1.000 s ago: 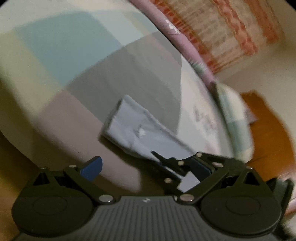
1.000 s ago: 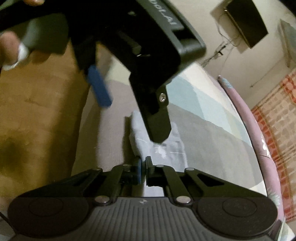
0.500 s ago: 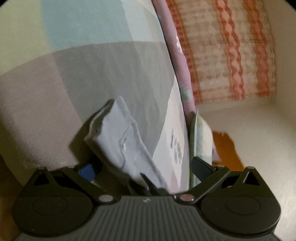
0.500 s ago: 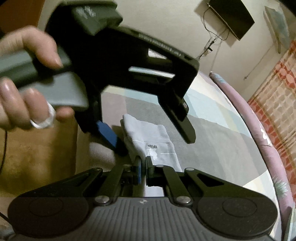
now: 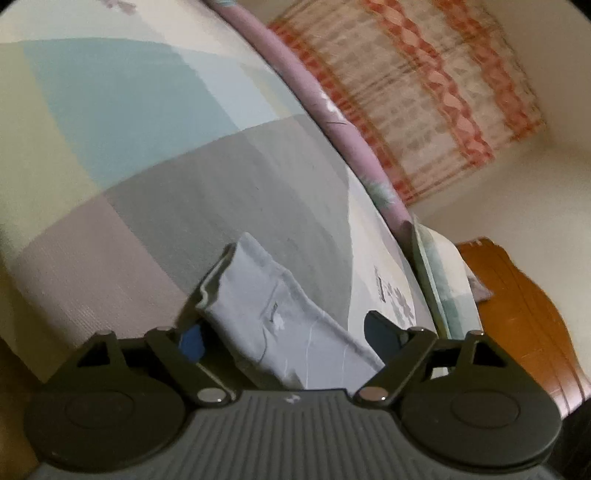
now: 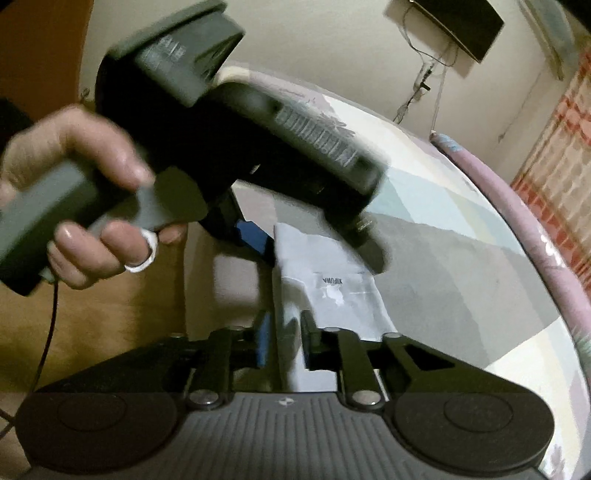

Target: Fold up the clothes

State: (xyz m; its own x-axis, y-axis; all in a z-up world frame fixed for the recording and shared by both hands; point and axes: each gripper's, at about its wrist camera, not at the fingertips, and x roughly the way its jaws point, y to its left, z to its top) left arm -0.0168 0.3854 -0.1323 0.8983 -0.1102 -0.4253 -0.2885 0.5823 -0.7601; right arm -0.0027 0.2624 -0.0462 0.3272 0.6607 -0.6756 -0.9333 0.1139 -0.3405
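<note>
folded pale blue-grey garment (image 5: 266, 314) lying on patchwork bedspread (image 5: 155, 155) of grey, teal, cream and mauve blocks, near the bed's close edge. left gripper (image 5: 284, 332) spread wide, blue-padded finger (image 5: 190, 341) on one side of the cloth and black finger (image 5: 380, 332) on the other, neither pressed against it as far as can be told; cloth running between them toward the gripper body. small printed mark and stitch lines visible on the garment's top face. seen from the right wrist, same garment (image 6: 325, 266) stretching away from the camera, printed label facing up. right gripper (image 6: 282, 339) with jaws parted a little, the garment's near edge standing between the fingers; whether pinched or merely straddled, cannot tell. left gripper (image 6: 310, 247) seen from outside there, blurred, tilted down over the far end of the garment, fingers either side of it. hand (image 6: 85, 206) wrapped round its grey handle, white ring on one finger. pink bolster (image 5: 332, 107) along the far edge of the bed, striped orange-and-cream curtain (image 5: 424, 88) behind, wooden headboard (image 5: 517, 314) off to the right. black wall-mounted box (image 6: 461, 26) with dangling cables high on the cream wall.
</note>
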